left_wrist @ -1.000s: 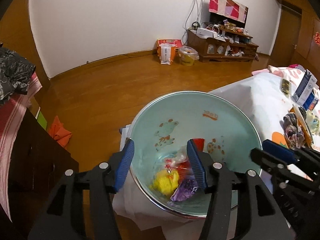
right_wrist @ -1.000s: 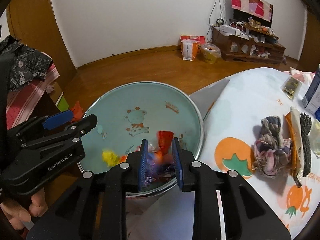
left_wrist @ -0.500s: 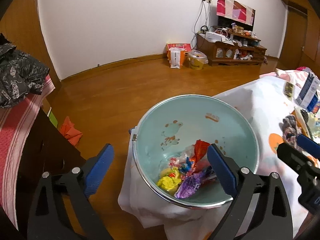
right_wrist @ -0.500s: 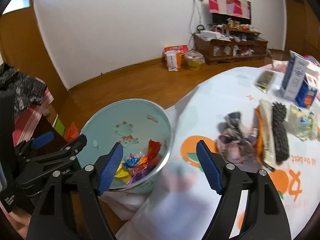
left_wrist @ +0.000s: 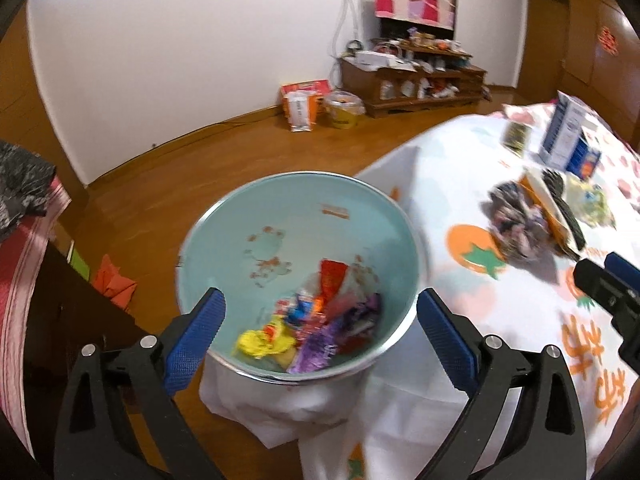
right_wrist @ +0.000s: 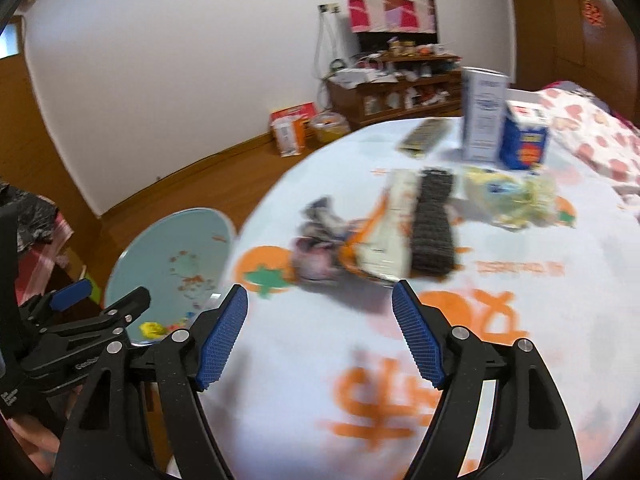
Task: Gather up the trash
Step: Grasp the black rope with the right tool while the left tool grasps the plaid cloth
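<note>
Left gripper [left_wrist: 318, 334] wide open, empty, over basin [left_wrist: 224, 216]; its jaws just opened. Right gripper [right_wrist: 320, 334] open, empty. Risk: overhanging basin tips if nudged.

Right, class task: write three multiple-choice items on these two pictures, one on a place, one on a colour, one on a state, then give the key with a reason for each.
1. Where do the bright wrappers lie?
A. In the pale blue basin
B. On the wooden floor
C. On top of the tall white carton

2. What colour are the pads on the tool fingers?
A. Red
B. Blue
C. Yellow

3. How does the right tool stand?
A. Shut on a wrapper
B. Shut and empty
C. Open with nothing between its fingers

Key:
1 A, the wrappers sit heaped in the bottom of the basin.
2 B, both wrist views show ribbed blue pads.
3 C, its fingers stand wide apart over the printed tablecloth with only cloth showing between them.
</note>
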`<state>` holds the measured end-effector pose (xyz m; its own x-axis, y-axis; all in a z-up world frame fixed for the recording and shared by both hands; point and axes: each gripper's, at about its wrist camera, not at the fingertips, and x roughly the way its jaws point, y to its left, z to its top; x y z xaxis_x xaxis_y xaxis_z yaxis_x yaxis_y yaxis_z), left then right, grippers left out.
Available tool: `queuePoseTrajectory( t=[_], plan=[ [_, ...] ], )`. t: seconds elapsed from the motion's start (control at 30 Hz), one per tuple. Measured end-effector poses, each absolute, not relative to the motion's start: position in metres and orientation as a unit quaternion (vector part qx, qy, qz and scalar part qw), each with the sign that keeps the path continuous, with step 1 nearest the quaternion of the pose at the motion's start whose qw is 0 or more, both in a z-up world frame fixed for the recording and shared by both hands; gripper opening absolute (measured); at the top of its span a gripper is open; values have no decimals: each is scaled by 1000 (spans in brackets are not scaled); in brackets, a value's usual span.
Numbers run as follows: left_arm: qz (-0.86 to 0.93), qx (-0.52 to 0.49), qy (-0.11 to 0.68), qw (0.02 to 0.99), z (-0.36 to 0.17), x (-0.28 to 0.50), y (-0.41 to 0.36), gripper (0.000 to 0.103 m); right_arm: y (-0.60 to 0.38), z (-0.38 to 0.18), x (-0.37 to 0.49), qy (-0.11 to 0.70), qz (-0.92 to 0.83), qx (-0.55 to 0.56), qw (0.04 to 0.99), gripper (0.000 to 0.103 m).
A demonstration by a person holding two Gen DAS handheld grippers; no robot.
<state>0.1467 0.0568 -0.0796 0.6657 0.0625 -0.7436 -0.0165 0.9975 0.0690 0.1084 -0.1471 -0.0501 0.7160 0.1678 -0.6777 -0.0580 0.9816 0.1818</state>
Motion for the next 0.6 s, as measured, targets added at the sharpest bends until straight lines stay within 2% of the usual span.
queuePoseTrajectory(
  t=[0.07, 0.17, 0.23, 0.33, 0.6],
  plan=[
    [10, 34, 411, 911, -82, 146, 45, 95, -165, -52, 104, 372, 43, 83, 923, 74],
    [-3, 43, 414, 909, -85, 147, 33, 95, -188, -58, 99, 376, 20, 98, 921, 66],
    [-9, 50, 414, 909, -87, 148, 26, 94, -203, -62, 98, 381, 8, 108, 918, 56],
    [-16, 56, 413, 909, -89, 149, 18, 93, -220, -64, 102, 382, -3, 123, 916, 52],
    [-34, 67, 402, 912, -84, 175, -10, 79, -236, -64, 142, 387, -4, 143, 911, 48]
  ],
)
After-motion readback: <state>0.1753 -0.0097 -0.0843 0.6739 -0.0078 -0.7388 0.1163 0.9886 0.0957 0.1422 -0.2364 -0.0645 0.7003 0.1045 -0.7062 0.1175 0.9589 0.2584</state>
